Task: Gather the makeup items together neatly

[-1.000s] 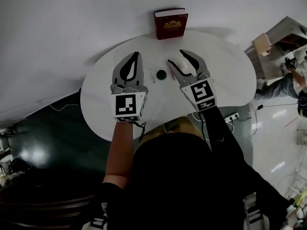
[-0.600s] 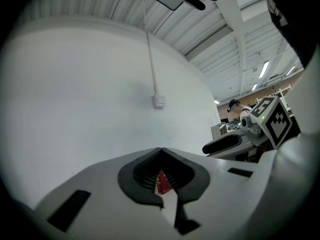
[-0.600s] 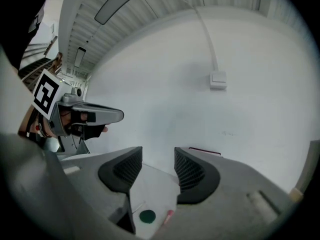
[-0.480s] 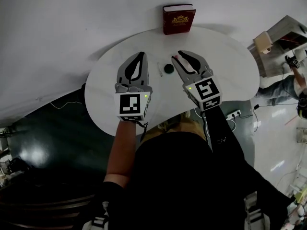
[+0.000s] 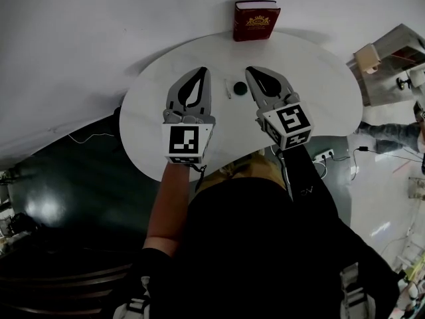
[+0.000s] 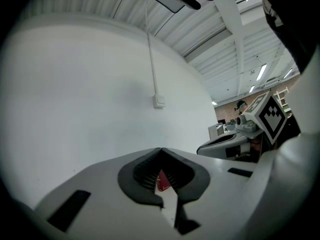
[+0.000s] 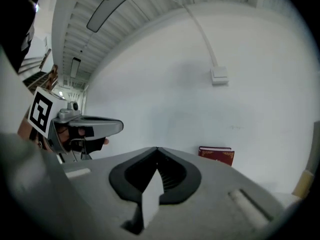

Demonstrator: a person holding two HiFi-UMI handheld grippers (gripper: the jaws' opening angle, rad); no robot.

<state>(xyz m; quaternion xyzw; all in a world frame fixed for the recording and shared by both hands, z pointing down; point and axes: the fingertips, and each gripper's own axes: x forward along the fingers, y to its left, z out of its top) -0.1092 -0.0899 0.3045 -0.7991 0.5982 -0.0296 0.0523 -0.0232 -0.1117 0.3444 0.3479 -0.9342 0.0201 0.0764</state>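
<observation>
On the round white table (image 5: 312, 78) a small dark round makeup item (image 5: 240, 88) and a thin white stick (image 5: 227, 89) lie side by side between my two grippers. My left gripper (image 5: 202, 70) is just left of them, jaws together and empty; its own view (image 6: 160, 149) shows the tips meeting. My right gripper (image 5: 250, 71) is just right of the dark item. Its jaws have just been closing and now meet (image 7: 157, 148), with nothing visible between them. A small pink item seen by its tip earlier is hidden.
A dark red book (image 5: 256, 20) stands upright at the table's far edge, against the white wall; it also shows in the right gripper view (image 7: 216, 155). A power strip (image 5: 322, 157) lies on the floor to the right, below shelving (image 5: 392, 58).
The right gripper's jaws went from wide open to shut. Both grippers slid a little further along the table toward the book. The pink item near the right tip is no longer visible.
</observation>
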